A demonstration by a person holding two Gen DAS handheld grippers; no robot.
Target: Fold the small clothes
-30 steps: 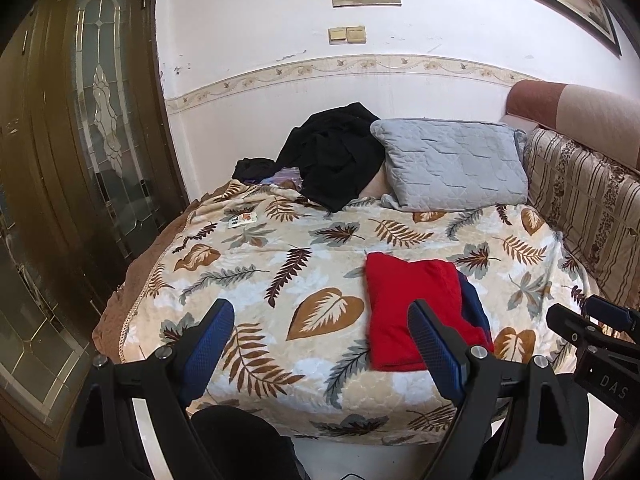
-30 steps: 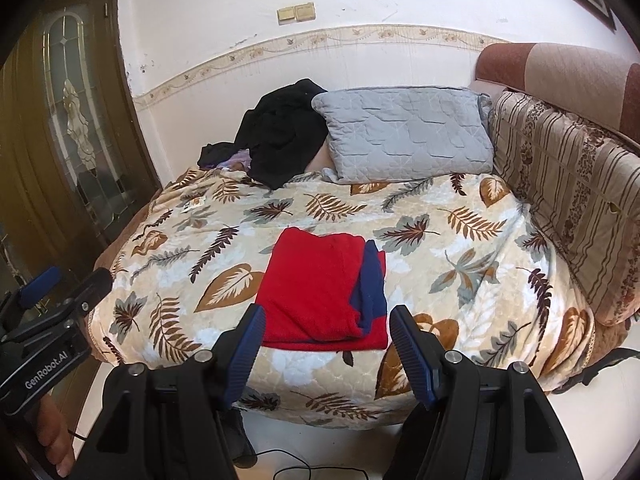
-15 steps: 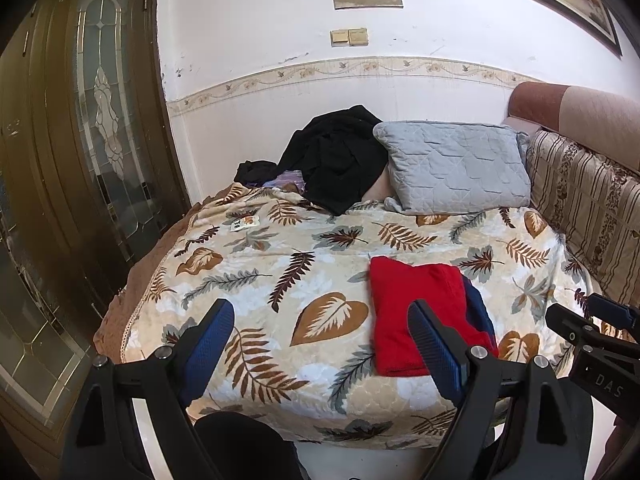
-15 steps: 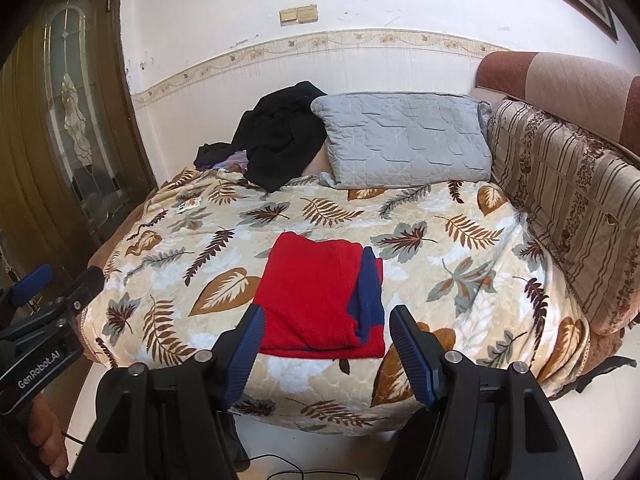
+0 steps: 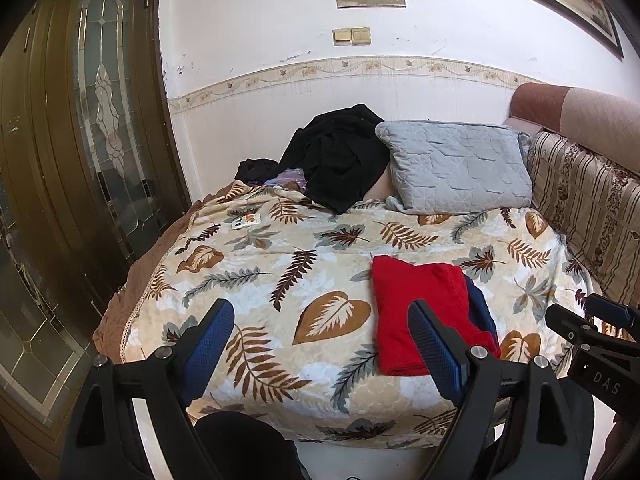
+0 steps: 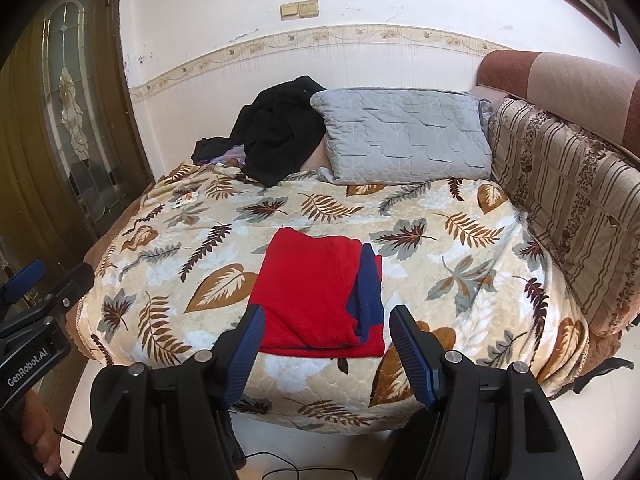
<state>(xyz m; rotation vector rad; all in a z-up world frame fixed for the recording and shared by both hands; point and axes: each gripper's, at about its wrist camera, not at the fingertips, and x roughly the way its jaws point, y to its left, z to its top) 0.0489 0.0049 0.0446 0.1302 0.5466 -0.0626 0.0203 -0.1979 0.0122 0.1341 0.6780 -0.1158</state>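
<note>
A folded red garment (image 6: 316, 292) with a navy blue part (image 6: 368, 292) along its right side lies flat on the leaf-patterned bedspread (image 6: 460, 280), near the bed's front edge. It also shows in the left wrist view (image 5: 416, 300). My right gripper (image 6: 327, 354) is open and empty, held back from the bed in front of the garment. My left gripper (image 5: 320, 346) is open and empty, left of the garment and off the bed's front edge. Neither gripper touches the cloth.
A grey quilted pillow (image 6: 404, 136) and a heap of black clothes (image 6: 280, 128) lie at the head of the bed by the wall. A striped sofa back (image 6: 572, 200) runs along the right. A glass-panelled wooden door (image 5: 100, 120) stands at left.
Both grippers have drawn back slightly from the bed, so the bed looks a little farther. The garment has not moved. Both stay open.
</note>
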